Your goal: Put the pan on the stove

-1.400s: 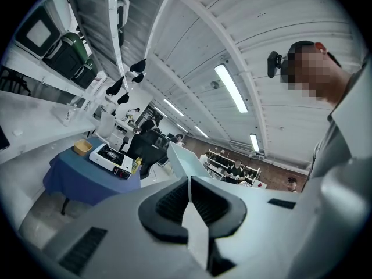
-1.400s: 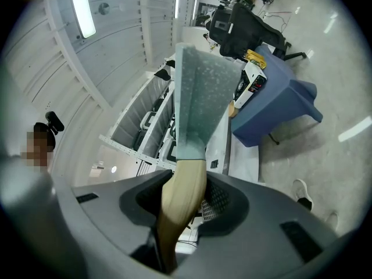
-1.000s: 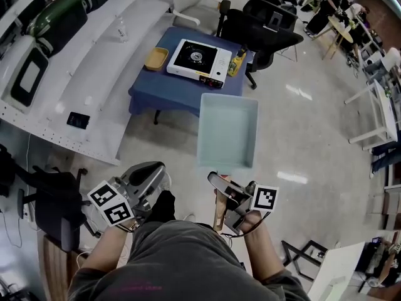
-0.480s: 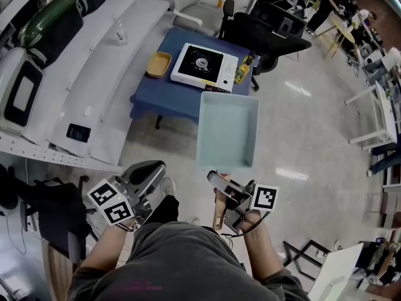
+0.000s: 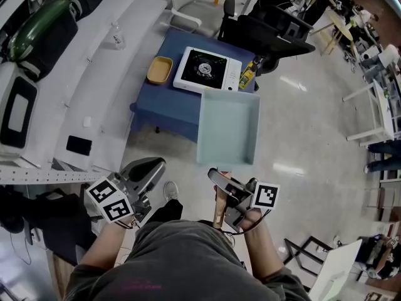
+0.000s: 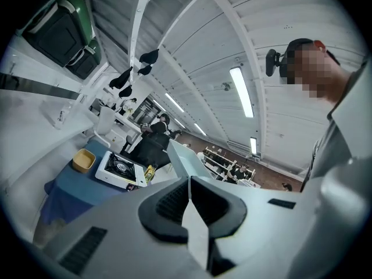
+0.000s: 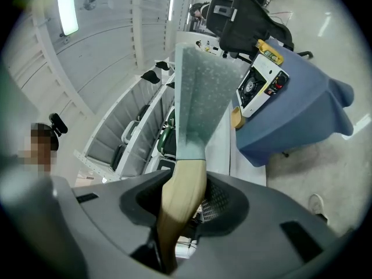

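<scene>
A pale green square pan (image 5: pixel 228 127) with a wooden handle (image 5: pixel 218 209) hangs level over the floor. My right gripper (image 5: pixel 220 182) is shut on that handle, which runs between the jaws in the right gripper view (image 7: pixel 181 199). The white one-burner stove (image 5: pixel 208 69) stands on a blue-covered table (image 5: pixel 161 104) ahead; the pan's far edge overlaps its near edge in the head view. The stove (image 6: pixel 121 170) also shows in the left gripper view, and as the stove (image 7: pixel 261 80) in the right gripper view. My left gripper (image 5: pixel 150 166) is held beside the pan, jaws together on nothing (image 6: pixel 189 182).
A yellow tray (image 5: pixel 160 70) lies on the table left of the stove, and a yellow bottle (image 5: pixel 249 75) stands at its right. Black office chairs (image 5: pixel 276 27) stand behind the table. A long white bench (image 5: pixel 88 80) runs along the left. Desks stand at the far right.
The table and stove have drawn nearer beneath the pan as the person walks toward them. Both grippers keep the same pose and grip.
</scene>
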The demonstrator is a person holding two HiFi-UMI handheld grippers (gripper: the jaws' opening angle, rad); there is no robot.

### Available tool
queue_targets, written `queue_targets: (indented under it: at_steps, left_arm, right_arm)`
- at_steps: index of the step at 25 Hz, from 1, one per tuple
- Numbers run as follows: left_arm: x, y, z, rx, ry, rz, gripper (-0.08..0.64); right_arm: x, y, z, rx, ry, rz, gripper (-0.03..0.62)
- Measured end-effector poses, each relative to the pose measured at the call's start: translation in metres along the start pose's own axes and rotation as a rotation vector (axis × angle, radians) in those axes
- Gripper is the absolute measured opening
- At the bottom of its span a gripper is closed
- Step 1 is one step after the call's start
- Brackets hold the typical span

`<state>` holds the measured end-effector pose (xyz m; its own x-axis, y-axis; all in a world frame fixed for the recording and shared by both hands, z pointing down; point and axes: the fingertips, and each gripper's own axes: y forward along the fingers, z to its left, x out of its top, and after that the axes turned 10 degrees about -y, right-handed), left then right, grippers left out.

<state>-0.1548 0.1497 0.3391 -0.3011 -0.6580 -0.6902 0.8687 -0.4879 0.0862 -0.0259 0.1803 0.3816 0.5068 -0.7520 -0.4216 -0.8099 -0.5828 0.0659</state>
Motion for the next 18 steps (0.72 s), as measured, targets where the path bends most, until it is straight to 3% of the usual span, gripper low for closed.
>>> queue_targets:
  at_steps: [18]
  left_arm:
    - [0.047,0.001,0.042,-0.003,0.023,0.002,0.009]
  right_arm:
    - [0.031,0.059,-0.006,0.007,-0.004,-0.023,0.141]
